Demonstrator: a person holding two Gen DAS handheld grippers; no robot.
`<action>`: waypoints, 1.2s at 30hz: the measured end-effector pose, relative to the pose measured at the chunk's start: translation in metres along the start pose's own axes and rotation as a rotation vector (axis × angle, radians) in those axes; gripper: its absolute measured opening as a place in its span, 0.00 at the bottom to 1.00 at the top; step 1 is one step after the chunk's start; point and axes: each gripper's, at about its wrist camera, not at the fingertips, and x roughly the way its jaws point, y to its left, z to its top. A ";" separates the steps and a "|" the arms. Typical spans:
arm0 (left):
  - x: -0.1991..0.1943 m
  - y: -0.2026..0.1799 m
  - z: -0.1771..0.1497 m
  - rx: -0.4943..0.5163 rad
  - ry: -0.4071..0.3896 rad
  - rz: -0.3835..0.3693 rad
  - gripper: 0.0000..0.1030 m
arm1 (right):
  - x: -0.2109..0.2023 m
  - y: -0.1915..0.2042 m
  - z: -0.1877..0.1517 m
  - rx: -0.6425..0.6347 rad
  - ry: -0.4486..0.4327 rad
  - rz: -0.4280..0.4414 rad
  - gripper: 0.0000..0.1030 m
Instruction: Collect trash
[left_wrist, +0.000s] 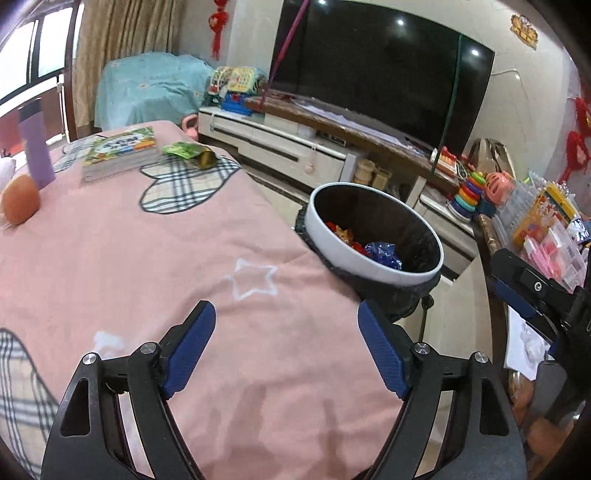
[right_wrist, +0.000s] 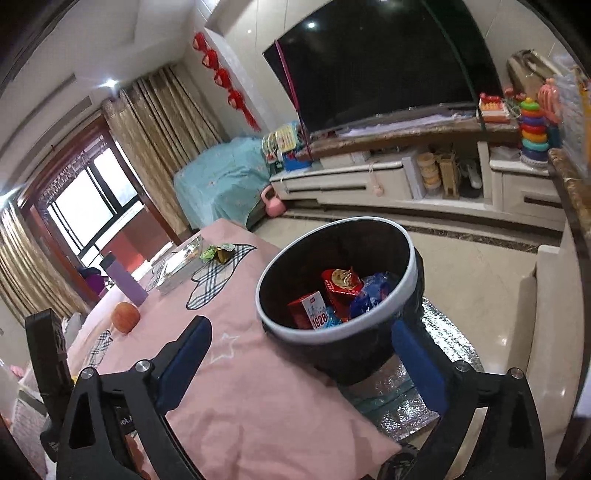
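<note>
Right wrist view gives us the trash bin (right_wrist: 338, 295) just beside the pink-covered table (right_wrist: 236, 387), holding red and blue wrappers (right_wrist: 341, 286), while a green wrapper (right_wrist: 216, 253) lies far back on the cloth by the books (right_wrist: 177, 267). Our right gripper (right_wrist: 299, 354) gapes wide and empty before the bin; our left gripper (left_wrist: 286, 347) hovers parted over bare cloth, gripping nothing.

A dark television (right_wrist: 373, 62) stands on a cream cabinet (right_wrist: 388, 184); beige curtains (right_wrist: 162, 122) flank a bright window (right_wrist: 92, 195).
</note>
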 end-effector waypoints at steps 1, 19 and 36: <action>-0.004 0.001 -0.004 0.001 -0.012 0.003 0.80 | -0.004 0.002 -0.004 -0.003 -0.013 -0.003 0.97; -0.093 -0.003 -0.048 0.063 -0.386 0.155 1.00 | -0.078 0.050 -0.053 -0.260 -0.347 -0.218 1.00; -0.105 -0.003 -0.073 0.082 -0.395 0.222 1.00 | -0.073 0.046 -0.070 -0.258 -0.310 -0.212 1.00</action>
